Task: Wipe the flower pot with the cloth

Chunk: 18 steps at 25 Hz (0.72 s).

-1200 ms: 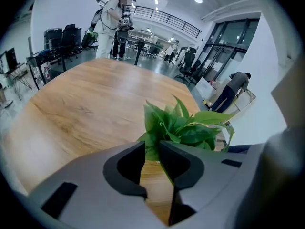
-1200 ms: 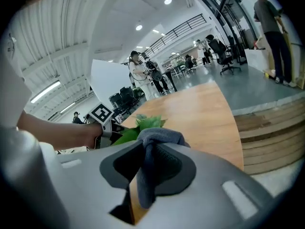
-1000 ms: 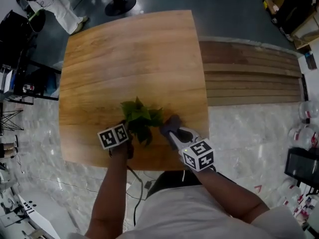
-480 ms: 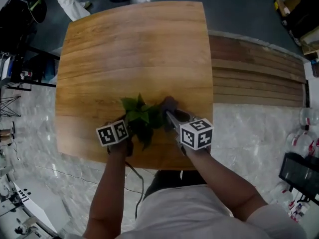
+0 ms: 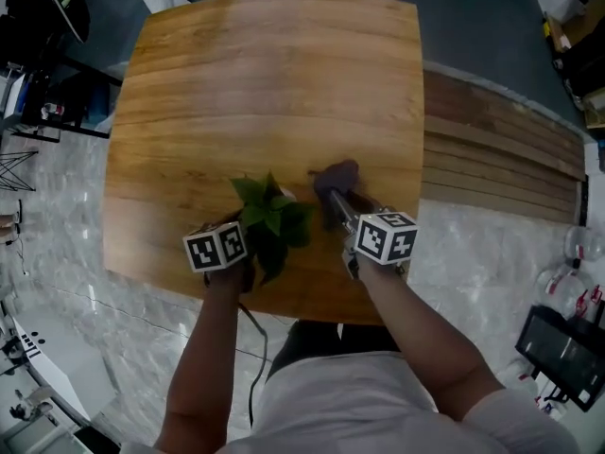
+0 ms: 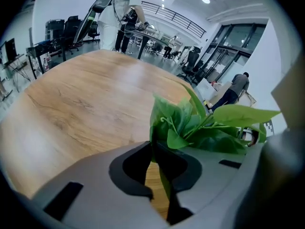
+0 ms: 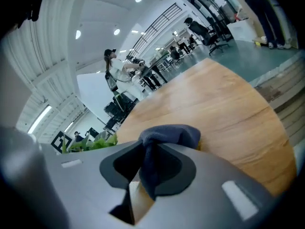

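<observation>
The left gripper (image 6: 153,151) is pinching a green leaf of the plant (image 5: 269,218), its jaws nearly closed on it. The foliage is spreading just ahead of this gripper and to its right, covering the flower pot so that it cannot be made out. Further right, clear of the leaves, the right gripper (image 7: 145,163) is clamping the dark blue cloth (image 7: 170,133), which is bunching out beyond its tips above the wooden table (image 5: 265,83).

flower pot seemingly hidden, beneath leaves (image 5: 269,223)
</observation>
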### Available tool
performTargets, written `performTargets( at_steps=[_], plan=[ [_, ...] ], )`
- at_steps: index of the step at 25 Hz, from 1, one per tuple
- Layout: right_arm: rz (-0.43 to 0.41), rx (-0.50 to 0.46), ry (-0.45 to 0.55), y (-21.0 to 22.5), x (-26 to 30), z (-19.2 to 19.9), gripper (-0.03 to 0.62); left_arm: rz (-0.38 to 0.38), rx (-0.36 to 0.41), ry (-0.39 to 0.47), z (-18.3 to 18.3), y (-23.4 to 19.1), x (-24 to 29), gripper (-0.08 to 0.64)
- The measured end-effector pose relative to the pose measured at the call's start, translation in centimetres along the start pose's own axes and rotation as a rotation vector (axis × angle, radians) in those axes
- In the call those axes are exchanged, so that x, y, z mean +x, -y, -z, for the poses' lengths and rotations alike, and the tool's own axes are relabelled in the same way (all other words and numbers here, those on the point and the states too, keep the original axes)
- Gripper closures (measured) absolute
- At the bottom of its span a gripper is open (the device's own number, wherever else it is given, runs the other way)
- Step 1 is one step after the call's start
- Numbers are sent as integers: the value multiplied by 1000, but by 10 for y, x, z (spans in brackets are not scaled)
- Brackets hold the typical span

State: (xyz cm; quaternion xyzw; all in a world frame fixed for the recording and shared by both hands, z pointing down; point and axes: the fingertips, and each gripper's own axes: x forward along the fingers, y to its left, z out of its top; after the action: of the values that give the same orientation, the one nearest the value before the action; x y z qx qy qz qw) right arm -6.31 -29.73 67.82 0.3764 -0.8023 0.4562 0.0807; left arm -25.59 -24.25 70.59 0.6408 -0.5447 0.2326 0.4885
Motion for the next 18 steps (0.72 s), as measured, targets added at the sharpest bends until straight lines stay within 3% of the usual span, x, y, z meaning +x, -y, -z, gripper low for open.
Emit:
performTargets(
  at_steps=[4,8,14,18],
  plan=[
    [-150,13,-44,-47,23,20,526,2,21,15,-3,6,3,520],
    [-235,91,16,-76,11,5,526,-12,71,16,-3,14,7,520],
    [-181,115,20,-50,21,20,526,-46,189,24,-9,24,2,520],
    [-140,167,10,-14,43,40,526,-43,206,36,-12,25,9,520]
  ],
)
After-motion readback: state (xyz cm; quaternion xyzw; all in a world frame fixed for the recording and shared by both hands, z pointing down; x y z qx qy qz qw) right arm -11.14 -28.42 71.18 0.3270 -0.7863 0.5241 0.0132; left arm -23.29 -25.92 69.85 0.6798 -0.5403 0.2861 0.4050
